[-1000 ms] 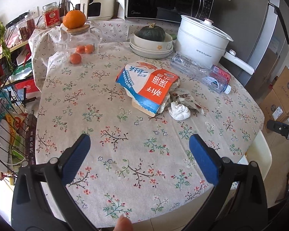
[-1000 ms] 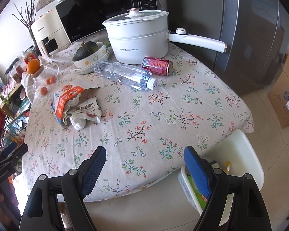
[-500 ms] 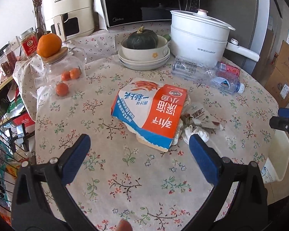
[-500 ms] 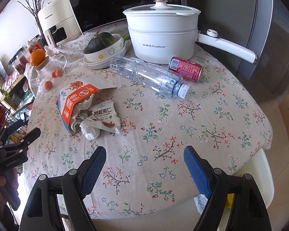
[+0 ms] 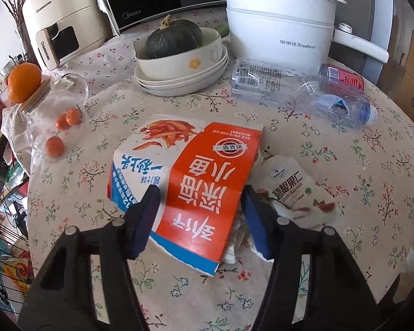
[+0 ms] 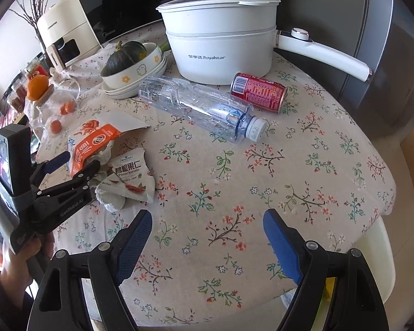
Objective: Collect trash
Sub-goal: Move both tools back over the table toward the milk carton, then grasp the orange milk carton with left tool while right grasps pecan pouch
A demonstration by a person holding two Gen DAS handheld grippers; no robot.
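An orange, white and blue snack carton lies flattened on the floral tablecloth; it also shows in the right wrist view. My left gripper is open, its blue pads straddling the carton's near end; from the right wrist view it sits at the left. A pecan kernel pouch and crumpled tissue lie beside the carton. A clear plastic bottle and a red can lie farther back. My right gripper is open and empty above the table's near edge.
A white Royalstar pot with a long handle, a bowl with a dark squash, a glass jar with small oranges, a microwave and an air fryer stand at the back. A white bin sits below the table edge at the right.
My left gripper has moved forward over the table and narrowed around the carton's near end. My right gripper has moved closer to the table, still open.
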